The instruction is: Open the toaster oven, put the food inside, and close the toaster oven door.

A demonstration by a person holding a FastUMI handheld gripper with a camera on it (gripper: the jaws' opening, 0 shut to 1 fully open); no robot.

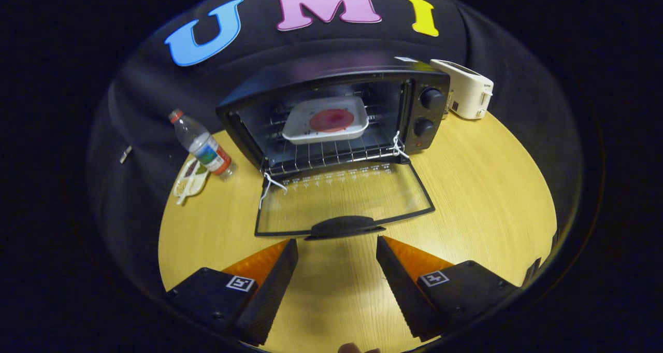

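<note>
2 tool [336, 246] fingers gape empty just short of the oven door's handle [342, 225].

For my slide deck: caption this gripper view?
Open gripper before the toaster oven's lowered door; food tray inside.

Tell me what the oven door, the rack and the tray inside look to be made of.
Oven door: clear glass in a dark frame, since the table's wood grain shows through it. Rack: thin bare metal wire, shiny. Tray: white with a glossy sheen, perhaps ceramic or plastic; it holds a red round of food. The gripper is open just short of the door handle.
</note>
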